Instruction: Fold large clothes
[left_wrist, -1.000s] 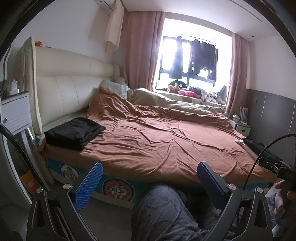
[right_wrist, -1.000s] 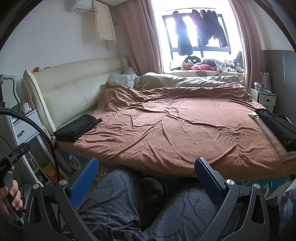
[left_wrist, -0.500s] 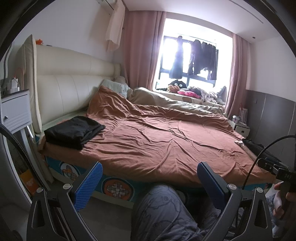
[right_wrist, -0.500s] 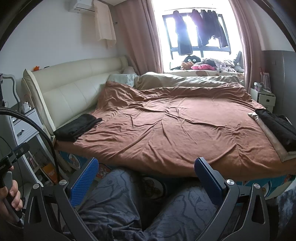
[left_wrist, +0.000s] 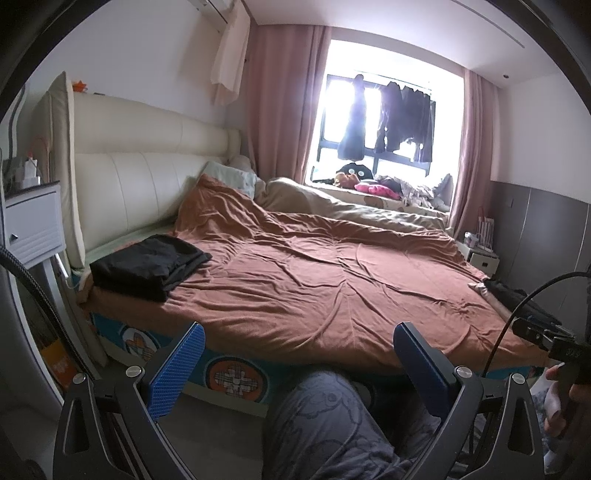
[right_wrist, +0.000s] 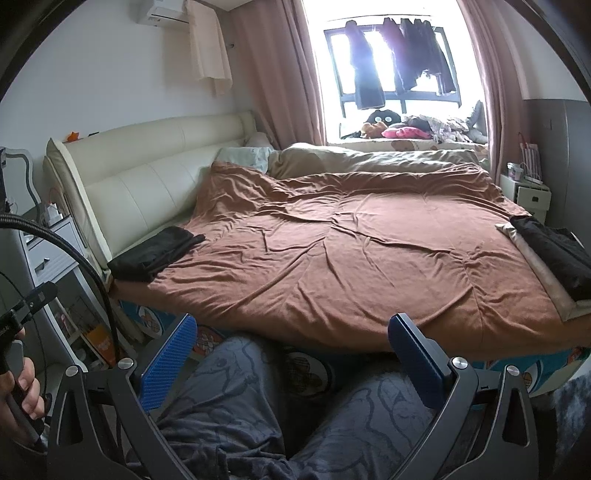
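A folded black garment lies on the near left corner of the bed, by the headboard. Another dark garment rests on a pale cloth at the bed's right edge. The brown bedspread between them is wrinkled and bare. My left gripper is open and holds nothing, low in front of the bed's near edge. My right gripper is open as well, over the person's grey-trousered knees.
A cream headboard runs along the left. A white bedside cabinet stands at the near left, another small cabinet at the far right. A beige duvet lies under the window, where clothes hang. A hand grips the other handle.
Both views barely shift; the left gripper has drifted slightly. Both grippers stay open and nothing on the bed has moved.
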